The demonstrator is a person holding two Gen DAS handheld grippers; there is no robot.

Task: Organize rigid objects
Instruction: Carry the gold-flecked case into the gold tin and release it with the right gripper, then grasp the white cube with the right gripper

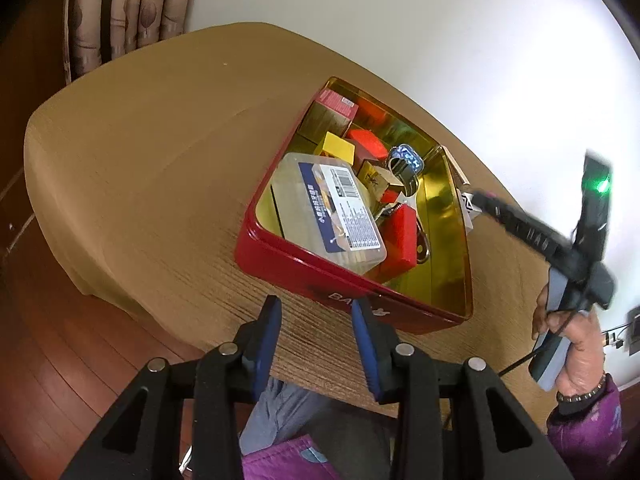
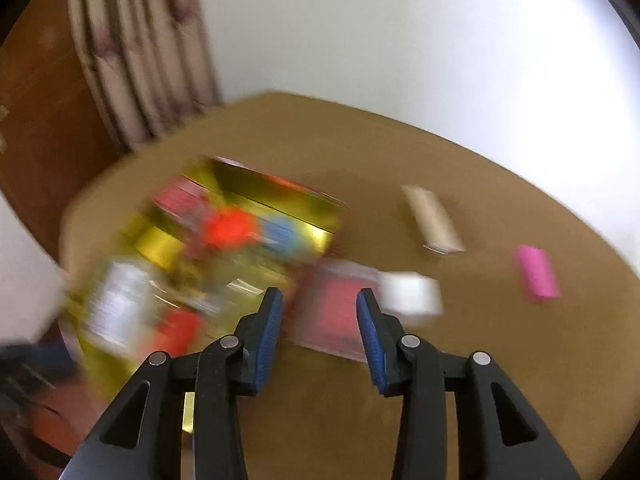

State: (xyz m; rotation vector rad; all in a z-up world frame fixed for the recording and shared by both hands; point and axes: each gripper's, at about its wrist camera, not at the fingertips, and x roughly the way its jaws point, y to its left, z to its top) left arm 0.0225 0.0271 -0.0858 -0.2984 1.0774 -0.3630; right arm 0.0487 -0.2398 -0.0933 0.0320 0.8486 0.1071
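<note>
A red tin (image 1: 288, 264) with a gold inside sits on the tan table and holds a clear plastic box with a blue label (image 1: 336, 208), a yellow block (image 1: 340, 146), red blocks (image 1: 400, 236) and a watch (image 1: 406, 160). My left gripper (image 1: 316, 320) hovers open just before the tin's near wall, nothing between its fingers. The right wrist view is blurred. There my right gripper (image 2: 320, 308) stands open above a pinkish-red packet (image 2: 336, 312) lying beside the tin (image 2: 272, 188). I cannot tell whether it touches the packet.
On the table right of the tin lie a white block (image 2: 412, 294), a beige box (image 2: 434, 220) and a pink object (image 2: 538, 272). A hand (image 1: 576, 344) in a purple sleeve holds the right gripper's handle. Curtains and a white wall stand behind the table.
</note>
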